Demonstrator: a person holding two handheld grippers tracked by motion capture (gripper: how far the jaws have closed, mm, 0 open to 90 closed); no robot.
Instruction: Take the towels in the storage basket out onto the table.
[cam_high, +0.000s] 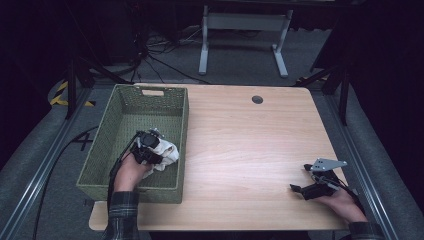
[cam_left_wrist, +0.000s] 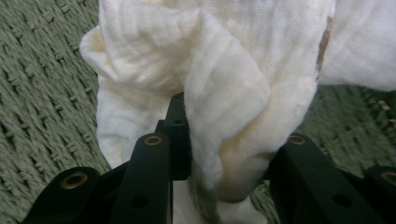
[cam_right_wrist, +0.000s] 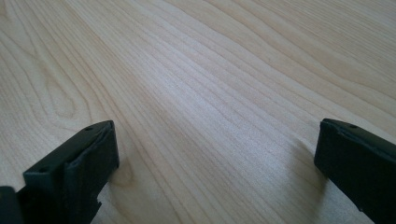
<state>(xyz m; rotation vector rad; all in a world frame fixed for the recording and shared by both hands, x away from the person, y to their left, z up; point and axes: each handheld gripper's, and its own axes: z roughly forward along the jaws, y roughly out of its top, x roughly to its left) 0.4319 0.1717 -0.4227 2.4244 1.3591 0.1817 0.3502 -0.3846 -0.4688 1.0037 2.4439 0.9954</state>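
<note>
White cloth (cam_left_wrist: 224, 93) bunched in green basket (cam_high: 125, 112), pinched by left gripper (cam_high: 150, 147); right gripper (cam_high: 305, 182) wide open, empty, on table (cam_high: 240, 140)

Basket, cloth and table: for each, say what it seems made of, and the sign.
Basket: green woven fibre or wicker, perhaps synthetic; plaited ribs show. Cloth: soft cream cotton-like gauze, matte; fine open weave, creases, a brown stain. Table: pale wood or wood-look laminate, smooth satin; long grain lines.

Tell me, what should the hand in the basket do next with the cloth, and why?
Probably lift it straight up. The left gripper has a fold of the white cloth bunched between its jaws, low in the green basket, whose walls block any sideways move.
</note>
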